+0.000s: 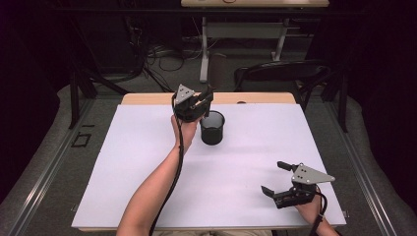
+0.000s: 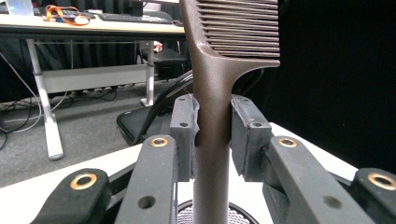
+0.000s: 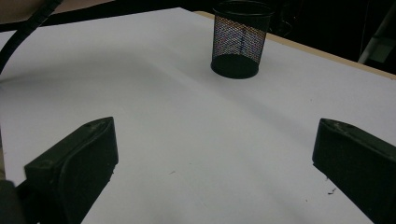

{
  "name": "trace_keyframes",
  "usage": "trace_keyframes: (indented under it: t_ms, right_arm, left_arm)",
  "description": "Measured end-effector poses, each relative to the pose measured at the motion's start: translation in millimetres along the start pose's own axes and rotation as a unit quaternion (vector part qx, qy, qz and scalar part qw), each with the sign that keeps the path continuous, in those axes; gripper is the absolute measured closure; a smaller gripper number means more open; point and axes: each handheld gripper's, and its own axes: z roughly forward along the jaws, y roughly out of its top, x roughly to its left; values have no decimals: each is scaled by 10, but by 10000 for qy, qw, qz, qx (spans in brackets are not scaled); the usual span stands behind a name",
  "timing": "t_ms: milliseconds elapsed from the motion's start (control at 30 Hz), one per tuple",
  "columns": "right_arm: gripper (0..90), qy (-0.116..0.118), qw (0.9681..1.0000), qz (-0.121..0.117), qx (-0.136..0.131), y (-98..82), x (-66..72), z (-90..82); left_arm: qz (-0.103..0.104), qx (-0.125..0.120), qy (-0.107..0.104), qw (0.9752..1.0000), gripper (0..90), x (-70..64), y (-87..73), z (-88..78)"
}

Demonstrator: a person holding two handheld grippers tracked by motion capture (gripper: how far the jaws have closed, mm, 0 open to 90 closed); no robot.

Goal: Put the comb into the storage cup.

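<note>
Gripping a matte brown comb (image 2: 212, 116) above a black mesh cup (image 1: 212, 127).

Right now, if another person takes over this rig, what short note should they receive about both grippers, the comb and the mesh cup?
Left gripper: shut on the handle of a brown comb, held upright with the teeth end up, directly above the black mesh cup.
Right gripper: open, holding nothing, low over the near right part of the white table cover.
Mesh cup: upright near the far middle of the cover.
Done: comb picked up and brought over the cup.
Left: probably lower the comb handle-first into the cup and release. The lower end of the handle cannot be seen, so check how deep it sits first.
</note>
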Motion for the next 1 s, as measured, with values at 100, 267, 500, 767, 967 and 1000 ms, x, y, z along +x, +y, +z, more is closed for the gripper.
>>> trace_keyframes:
  t_ms: [100, 267, 500, 767, 967, 1000]
  right_arm:
    - [0, 2, 10000, -5, -14, 0, -1, 0]
    - [0, -1, 10000, -1, -8, 1, -2, -4]
    - [0, -4, 10000, -2, -8, 2, -2, -5]
    - [0, -1, 10000, 9, 0, 3, 1, -8]
    - [0, 6, 10000, 10, -7, 2, 0, -4]
    - [0, 1, 10000, 13, -8, 2, 1, -4]
  left_arm:
    - [-3, 0, 6, 10000, 725, 3, -16, 14]
    - [-23, -13, 24, 10000, 725, 5, -41, 28]
    - [-39, -28, 34, 10000, 725, 16, -88, 49]
    - [-23, 15, 36, 10000, 725, 7, -139, 65]
    - [-25, 33, 23, 10000, 725, 5, -159, 80]
    - [-31, 36, 14, 10000, 725, -1, -164, 82]
